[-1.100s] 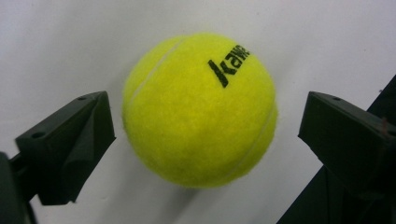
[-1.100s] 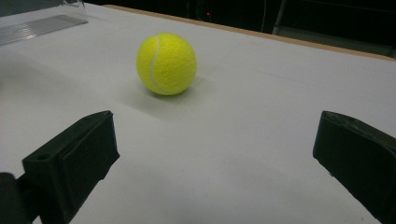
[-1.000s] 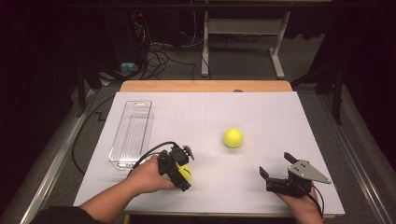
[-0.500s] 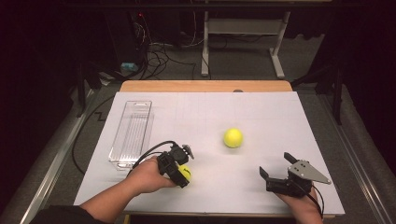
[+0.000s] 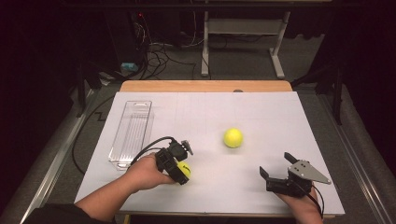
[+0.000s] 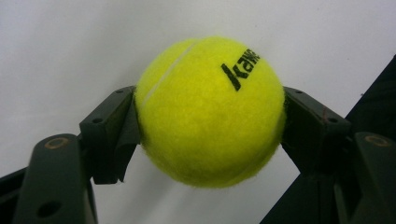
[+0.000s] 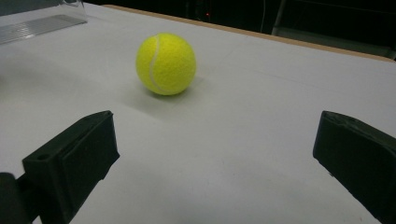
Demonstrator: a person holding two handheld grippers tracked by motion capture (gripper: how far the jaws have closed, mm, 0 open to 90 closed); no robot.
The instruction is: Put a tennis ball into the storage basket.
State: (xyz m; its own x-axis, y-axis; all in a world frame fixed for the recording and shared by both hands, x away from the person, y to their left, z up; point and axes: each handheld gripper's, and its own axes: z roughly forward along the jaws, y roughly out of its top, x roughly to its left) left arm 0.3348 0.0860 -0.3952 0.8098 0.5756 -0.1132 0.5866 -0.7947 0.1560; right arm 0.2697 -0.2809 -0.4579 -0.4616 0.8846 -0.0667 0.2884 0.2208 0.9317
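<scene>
A yellow tennis ball (image 6: pixel 210 112) sits squeezed between the two black jaws of my left gripper (image 6: pixel 211 122), low over the white table top. In the high view that ball (image 5: pixel 186 169) is near the table's front left, under my left gripper (image 5: pixel 182 170), which is shut on it. A second tennis ball (image 5: pixel 233 137) lies free in the middle of the table. My right gripper (image 5: pixel 276 164) rests at the front right, open, its jaws wide apart and pointed toward that free ball (image 7: pixel 166 63), well short of it.
A clear plastic tray (image 5: pixel 132 133) lies lengthwise along the table's left side, behind my left hand. The white sheet (image 5: pixel 261 112) covers the table; a wooden edge (image 5: pixel 205 86) shows at the back. Beyond are a dark floor, cables and a metal stand.
The left gripper's jaws have drawn in around the near ball, with the hand barely shifting. The right gripper and the middle ball have kept still.
</scene>
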